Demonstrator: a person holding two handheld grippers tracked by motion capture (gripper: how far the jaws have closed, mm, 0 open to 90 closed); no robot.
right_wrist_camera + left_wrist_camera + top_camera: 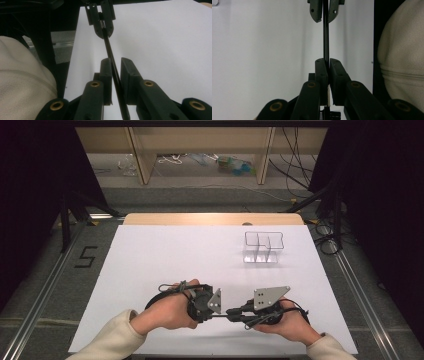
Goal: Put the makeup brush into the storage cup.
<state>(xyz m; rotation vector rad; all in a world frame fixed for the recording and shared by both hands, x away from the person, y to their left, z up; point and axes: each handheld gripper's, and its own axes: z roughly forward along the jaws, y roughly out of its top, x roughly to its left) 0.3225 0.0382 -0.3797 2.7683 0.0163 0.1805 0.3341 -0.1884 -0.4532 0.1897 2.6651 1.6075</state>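
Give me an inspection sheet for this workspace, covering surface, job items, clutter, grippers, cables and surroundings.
Surface: white table, wooden far edge.
Job's things: thin black rod held level between both grippers; clear divided organizer stands apart, far right, looks empty.
Clutter: nothing seen on the table.
Grippers: left gripper shut on the rod; right gripper has the rod between its jaws, a gap on one side.
Cables: one trails from each gripper; more on the floor behind.
Surroundings: dark curtains, wooden frame, floor mark 5.
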